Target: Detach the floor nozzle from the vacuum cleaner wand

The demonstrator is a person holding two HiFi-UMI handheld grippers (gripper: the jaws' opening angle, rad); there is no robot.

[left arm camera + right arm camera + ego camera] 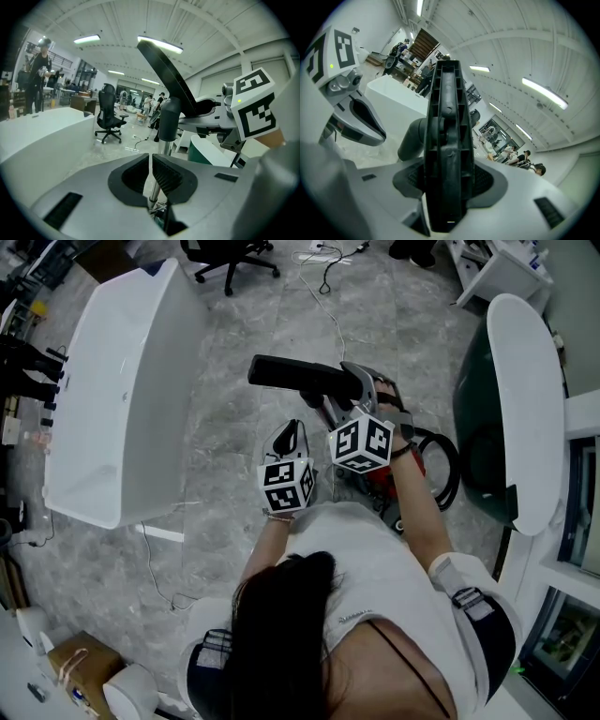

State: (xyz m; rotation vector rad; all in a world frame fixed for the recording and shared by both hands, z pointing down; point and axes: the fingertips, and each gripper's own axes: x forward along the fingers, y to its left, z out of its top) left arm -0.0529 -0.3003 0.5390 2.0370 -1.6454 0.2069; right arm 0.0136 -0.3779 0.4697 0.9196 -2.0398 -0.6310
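- A white table (122,390) stands at the far left on the grey marbled floor (225,427), well apart from both grippers.
- The left gripper (292,427) is just left of centre in the head view, beside the right gripper and below the floor nozzle.
- In the left gripper view, the left gripper (151,171) is clenched: its ribbed pads (165,176) meet with nothing between them.
- The chrome wand (162,147) runs just beyond those closed jaws. No contact between wand and jaws is visible.
- The wand rises into a grey neck joint (168,117), which carries the floor nozzle (164,65) tilted overhead.
- In the head view, the floor nozzle (291,376) is raised off the floor as a black bar. It lies crosswise in front of the person, and its right end meets the right gripper.
- The right gripper (354,382) is grasping the floor nozzle.
- In the right gripper view, the ribbed black floor nozzle (445,117) fills the gap between the jaws of the right gripper (447,180). It extends straight away from the camera.
- The grey neck joint (412,136) branches off to the left of the floor nozzle, just past the jaws.
- A red vacuum body (392,482) sits on the floor under the right forearm.
- A black hose (452,470) loops to the right of the vacuum body.
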